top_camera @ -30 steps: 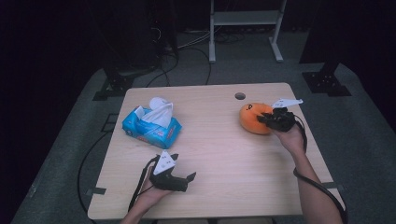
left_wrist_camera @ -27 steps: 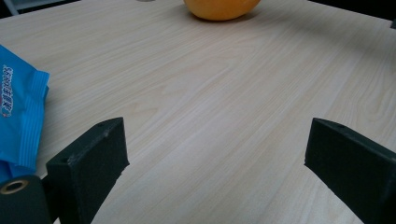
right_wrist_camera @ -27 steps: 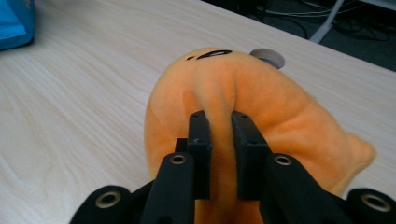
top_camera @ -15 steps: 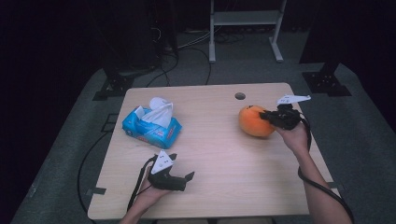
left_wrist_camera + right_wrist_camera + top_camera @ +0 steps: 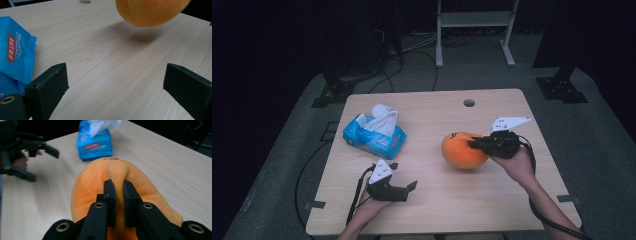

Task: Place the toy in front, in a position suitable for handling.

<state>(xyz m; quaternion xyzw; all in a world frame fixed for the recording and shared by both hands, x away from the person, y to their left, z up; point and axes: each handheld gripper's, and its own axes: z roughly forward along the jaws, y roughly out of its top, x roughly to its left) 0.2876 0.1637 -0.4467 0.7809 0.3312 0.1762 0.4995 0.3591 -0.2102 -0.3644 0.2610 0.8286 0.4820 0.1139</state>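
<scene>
Tissue pack (image 5: 375, 136) on wooden table (image 5: 447, 200)

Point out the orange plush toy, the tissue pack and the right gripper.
orange plush toy (image 5: 459, 152): high view, front of its body.
tissue pack (image 5: 377, 140): high view, blue wrapper.
right gripper (image 5: 119, 192): right gripper view, between its fingertips.

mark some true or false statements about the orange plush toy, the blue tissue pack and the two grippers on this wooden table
1. The right gripper pinches a fold of the soft orange plush toy. True.
2. The left gripper is clamped on the blue plastic tissue pack. False: its jaws stand wide apart with nothing between them.
3. The plush toy hangs above the light wooden table, with its shadow beneath it in the left gripper view. True.
4. White tissue sticks out of the pack's top. True.
5. The tissue pack lies on the floor. False: it lies on the table.
</scene>
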